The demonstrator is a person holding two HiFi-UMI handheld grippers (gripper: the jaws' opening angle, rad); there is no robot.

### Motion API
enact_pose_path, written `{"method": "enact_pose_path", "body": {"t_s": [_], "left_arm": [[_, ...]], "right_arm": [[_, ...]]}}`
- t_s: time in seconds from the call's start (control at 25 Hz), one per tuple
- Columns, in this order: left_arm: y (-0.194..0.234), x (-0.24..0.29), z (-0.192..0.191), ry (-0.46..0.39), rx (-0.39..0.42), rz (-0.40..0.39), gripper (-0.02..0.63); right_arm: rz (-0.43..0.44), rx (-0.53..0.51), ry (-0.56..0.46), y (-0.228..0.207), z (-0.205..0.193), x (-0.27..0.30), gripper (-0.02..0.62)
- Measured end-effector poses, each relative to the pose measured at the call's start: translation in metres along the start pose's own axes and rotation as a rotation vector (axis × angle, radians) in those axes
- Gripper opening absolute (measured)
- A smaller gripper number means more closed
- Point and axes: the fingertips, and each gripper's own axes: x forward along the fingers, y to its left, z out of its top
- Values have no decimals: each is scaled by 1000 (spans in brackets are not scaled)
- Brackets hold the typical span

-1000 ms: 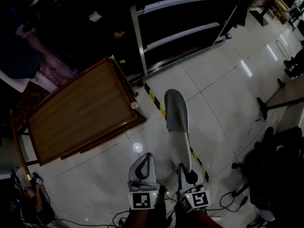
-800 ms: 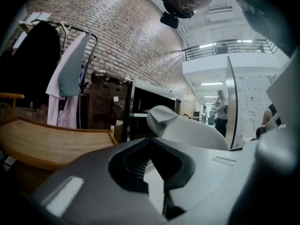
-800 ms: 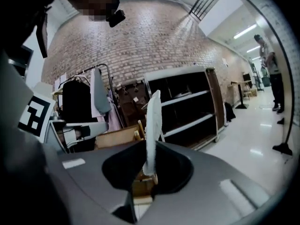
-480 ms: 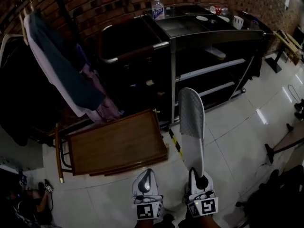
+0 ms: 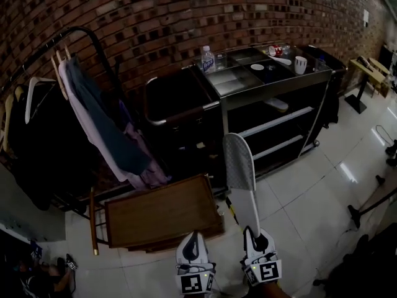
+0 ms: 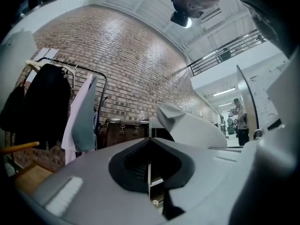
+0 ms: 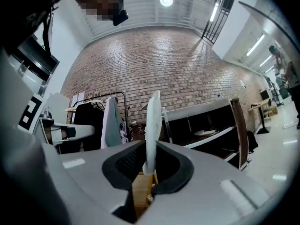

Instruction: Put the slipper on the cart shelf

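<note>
1. One brick wall [image 5: 155, 17] fills the back of the head view, with pale floor tiles [image 5: 310, 191] spread below it.
2. A clothes rack [image 5: 87, 29] stands at the left against the wall. Dark and pale garments [image 5: 93, 117] hang from it.
3. The black cart [image 5: 267, 90] stands right of the rack, also by the wall. It has a steel top and two pale-edged shelves below. The upper shelf [image 5: 279, 121] bears a small pale thing that I cannot name.
4. A wooden table [image 5: 161, 213] sits low on the floor in front of the rack, near the cart's front corner.
5. The slipper [image 5: 239, 166], grey-white, is in the air over the floor. It sticks out of the right gripper with its far end towards the cart. That end shows against the cart's lower front, and the slipper lies on no shelf. In the right gripper view it stands edge-on between the jaws.
6. The right gripper [image 5: 253, 233] is clenched on the slipper's near end.
7. The left gripper [image 5: 193, 236] hangs just beside it, clear of the slipper. Its jaws are pressed together with nothing between them.
8. A bottle [image 5: 208, 59] stands at the left end of the cart top, and a cup [image 5: 300, 64] near the right end.
</note>
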Motion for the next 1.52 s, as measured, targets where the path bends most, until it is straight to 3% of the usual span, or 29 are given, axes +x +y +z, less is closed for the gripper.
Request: {"method": "enact_pose_path", "body": {"t_s": [0.32, 0.52, 0.84, 1.04, 1.24, 1.52], "left_arm": [[-39, 44, 6, 12, 23, -32, 15], [-70, 90, 1, 19, 37, -53, 15], [-115, 169, 11, -34, 15, -53, 16], [-124, 200, -2, -17, 16, -46, 15], [-117, 228, -28, 25, 6, -38, 15], [-92, 282, -50, 32, -19, 13, 15]], "right_arm": [[-35, 34, 82, -53, -14, 14, 44], [-53, 71, 130, -109, -26, 33, 46], [-4, 66, 199, -172, -32, 67, 45], [-13, 67, 263, -206, -44, 95, 46], [6, 170, 387, -225, -67, 142, 46], [33, 239, 424, -244, -69, 239, 46]]}}
